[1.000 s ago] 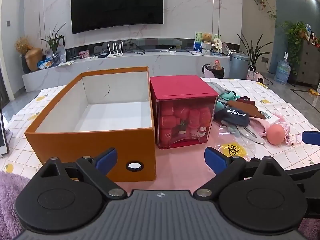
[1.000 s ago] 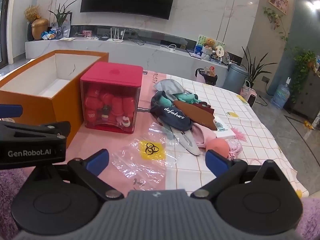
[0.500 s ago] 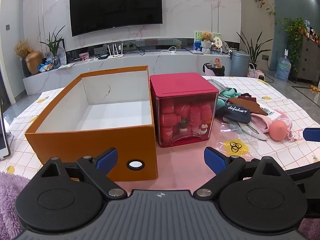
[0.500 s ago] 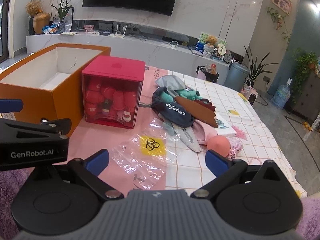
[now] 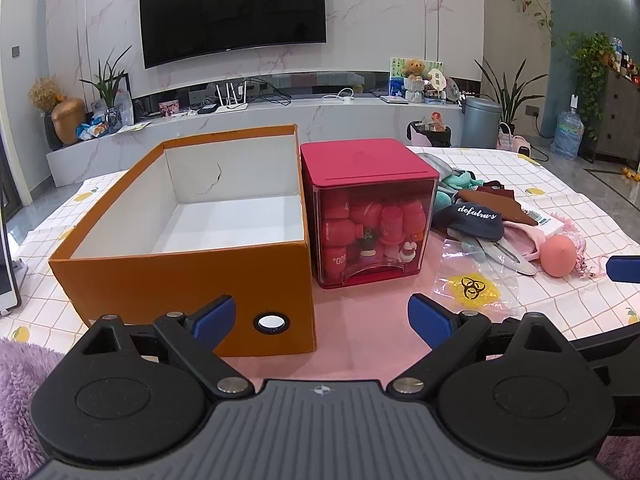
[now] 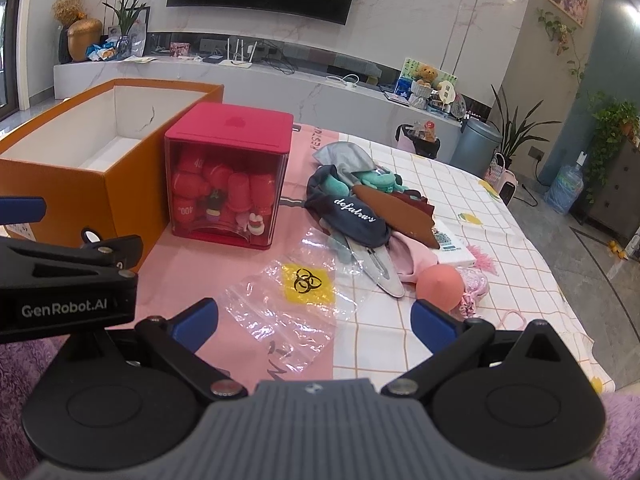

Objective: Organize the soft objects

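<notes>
Two boxes and one heap of soft things before me.
I hold my left gripper (image 5: 320,316) and right gripper (image 6: 314,316) wide apart, both empty; one orange box (image 5: 180,280) stands left, one red box (image 5: 368,184) just beside it, the heap (image 6: 372,216) right.

Checked-cloth table (image 5: 560,200) with orange box (image 5: 192,280), red case (image 5: 368,184), soft pile (image 6: 372,216).

Left tongs (image 5: 320,316) gape over the bench (image 5: 360,320); an empty orange box (image 5: 192,280) touches a red-lidded container (image 5: 368,176), clothes pile (image 5: 480,216) beside it.

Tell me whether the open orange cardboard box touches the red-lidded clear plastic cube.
Cannot tell. In the left wrist view the orange cardboard box and red-lidded plastic cube stand side by side; any gap is hidden.
</notes>
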Demonstrator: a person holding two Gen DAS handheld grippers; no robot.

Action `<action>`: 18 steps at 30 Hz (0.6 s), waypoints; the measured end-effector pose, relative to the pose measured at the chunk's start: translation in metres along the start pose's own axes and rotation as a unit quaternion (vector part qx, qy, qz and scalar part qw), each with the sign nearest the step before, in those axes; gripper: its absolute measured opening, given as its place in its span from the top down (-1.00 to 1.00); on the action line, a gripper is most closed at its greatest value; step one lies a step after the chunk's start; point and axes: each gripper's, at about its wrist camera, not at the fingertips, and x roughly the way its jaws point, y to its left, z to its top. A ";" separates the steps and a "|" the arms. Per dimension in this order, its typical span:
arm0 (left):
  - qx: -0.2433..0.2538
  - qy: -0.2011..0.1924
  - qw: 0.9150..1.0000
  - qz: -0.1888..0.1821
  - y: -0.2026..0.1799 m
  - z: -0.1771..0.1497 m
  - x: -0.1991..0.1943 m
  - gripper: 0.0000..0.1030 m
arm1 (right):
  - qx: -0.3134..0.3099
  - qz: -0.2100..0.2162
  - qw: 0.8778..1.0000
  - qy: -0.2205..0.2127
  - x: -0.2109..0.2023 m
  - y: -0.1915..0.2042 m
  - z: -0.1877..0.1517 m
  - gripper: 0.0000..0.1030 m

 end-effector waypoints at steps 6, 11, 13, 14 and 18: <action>0.001 0.002 1.000 0.002 -0.001 -0.002 0.001 -1.00 | -0.004 0.000 1.000 0.003 0.000 0.001 0.000 -0.95; 0.006 0.005 1.000 0.004 -0.002 -0.003 0.001 -1.00 | -0.011 -0.003 1.000 0.003 0.001 0.003 0.000 -0.95; 0.006 0.005 1.000 0.004 -0.002 -0.003 0.001 -1.00 | -0.012 -0.002 1.000 0.003 0.000 0.003 -0.001 -0.95; 0.006 0.005 1.000 0.004 -0.002 -0.003 0.001 -1.00 | -0.012 -0.002 1.000 0.003 0.000 0.003 -0.001 -0.95; 0.007 0.007 1.000 0.005 -0.002 -0.003 0.001 -1.00 | -0.013 -0.001 1.000 0.005 -0.001 0.004 -0.001 -0.95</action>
